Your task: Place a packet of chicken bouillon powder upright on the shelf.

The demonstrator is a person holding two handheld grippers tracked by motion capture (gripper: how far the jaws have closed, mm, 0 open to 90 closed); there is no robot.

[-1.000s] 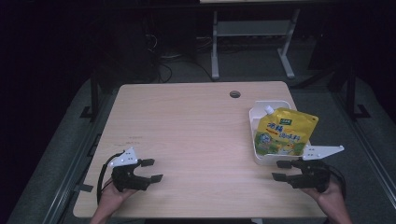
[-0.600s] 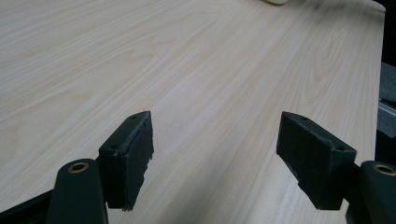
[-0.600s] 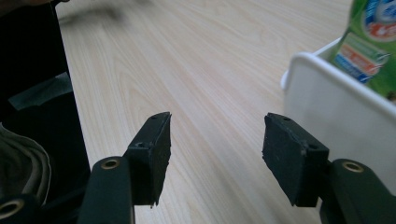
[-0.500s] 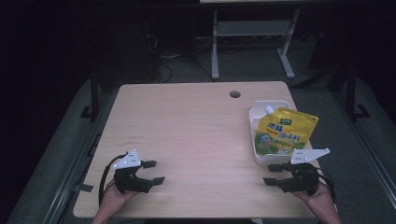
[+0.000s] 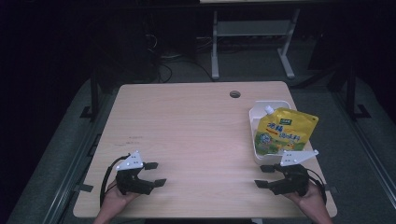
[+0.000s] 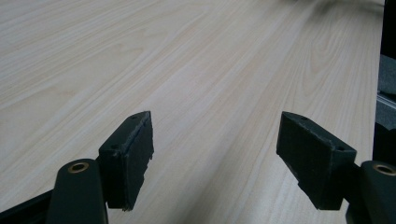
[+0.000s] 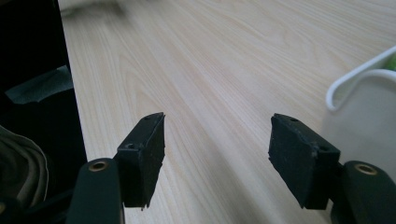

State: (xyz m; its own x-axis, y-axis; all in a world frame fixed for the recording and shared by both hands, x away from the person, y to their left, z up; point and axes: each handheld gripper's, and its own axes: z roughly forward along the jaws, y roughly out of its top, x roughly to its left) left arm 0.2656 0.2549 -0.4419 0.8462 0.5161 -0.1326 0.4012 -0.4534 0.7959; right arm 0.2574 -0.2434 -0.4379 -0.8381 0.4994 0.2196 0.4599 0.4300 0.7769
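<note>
Left hand-held gripper rests at the tabletop's 7 o'clock, jaws wide and empty. Right hand-held gripper sits at 5 o'clock, jaws also wide, holding nothing. At 3 o'clock a yellow pouch stands in a white bin, just beyond the right one.

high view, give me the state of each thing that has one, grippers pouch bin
left gripper: open, empty, low at the table's near edge
right gripper: open, empty, just short of the bin
pouch: capped, lying tilted in the bin, sticking out past its rim
bin: upright, holding the pouch
</note>
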